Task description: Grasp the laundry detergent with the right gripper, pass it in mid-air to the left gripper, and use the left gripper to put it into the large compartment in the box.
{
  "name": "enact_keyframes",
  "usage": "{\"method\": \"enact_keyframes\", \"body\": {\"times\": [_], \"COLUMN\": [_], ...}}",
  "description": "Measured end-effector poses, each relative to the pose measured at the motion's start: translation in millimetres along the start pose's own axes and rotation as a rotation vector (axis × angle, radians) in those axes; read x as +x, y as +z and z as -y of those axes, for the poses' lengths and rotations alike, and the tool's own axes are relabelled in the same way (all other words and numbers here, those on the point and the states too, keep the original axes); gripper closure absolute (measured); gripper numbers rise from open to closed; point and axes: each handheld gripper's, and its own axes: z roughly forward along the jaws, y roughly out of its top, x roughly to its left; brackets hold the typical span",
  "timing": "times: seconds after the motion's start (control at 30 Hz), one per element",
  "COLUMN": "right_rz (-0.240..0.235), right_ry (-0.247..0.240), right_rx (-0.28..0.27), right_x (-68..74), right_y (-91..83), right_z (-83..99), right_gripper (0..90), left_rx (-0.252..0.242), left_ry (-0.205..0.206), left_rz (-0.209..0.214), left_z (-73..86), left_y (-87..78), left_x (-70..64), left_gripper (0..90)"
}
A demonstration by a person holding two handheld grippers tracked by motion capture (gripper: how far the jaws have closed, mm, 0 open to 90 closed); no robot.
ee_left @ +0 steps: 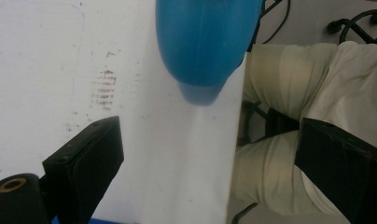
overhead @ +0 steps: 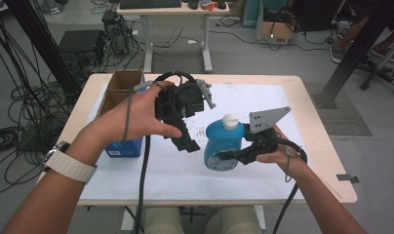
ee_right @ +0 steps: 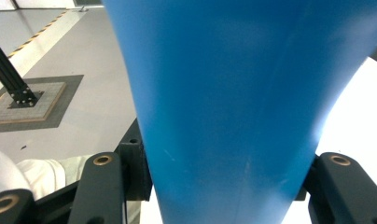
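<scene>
My right gripper point(overhead: 234, 155) clamps the bottle point(overhead: 223, 145) upright for steadiness; my left gripper point(overhead: 185, 141), jaws spread and empty, hovers beside it.

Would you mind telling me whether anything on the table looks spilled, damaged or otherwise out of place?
Nothing looks spilled or damaged. The blue bottle stands upright with its white cap on, clamped by the right gripper. The one blemish is a patch of brownish marks on the white mat beside the bottle.
</scene>
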Motion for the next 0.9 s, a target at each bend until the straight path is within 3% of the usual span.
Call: {"method": "enact_keyframes", "body": {"times": [0.6, 0.9], "right_rz": [-0.032, -0.024], "right_ry": [-0.016, -0.011], "right_rx": [0.025, 0.028], "right_x": [-3.5, -5.8], "right_y": [21.3, 27.4], "right_z": [2.9, 4.6], "right_gripper": [43.0, 43.0], "left_rx": [-0.004, -0.004], "left_ry": [0.009, 0.013], "left_rz": [0.029, 0.028], "left_z": [-2.6, -4.7], "left_y": [2.9, 4.7], "left_x": [5.8, 9.7], "left_gripper": [7.7, 7.6]}}
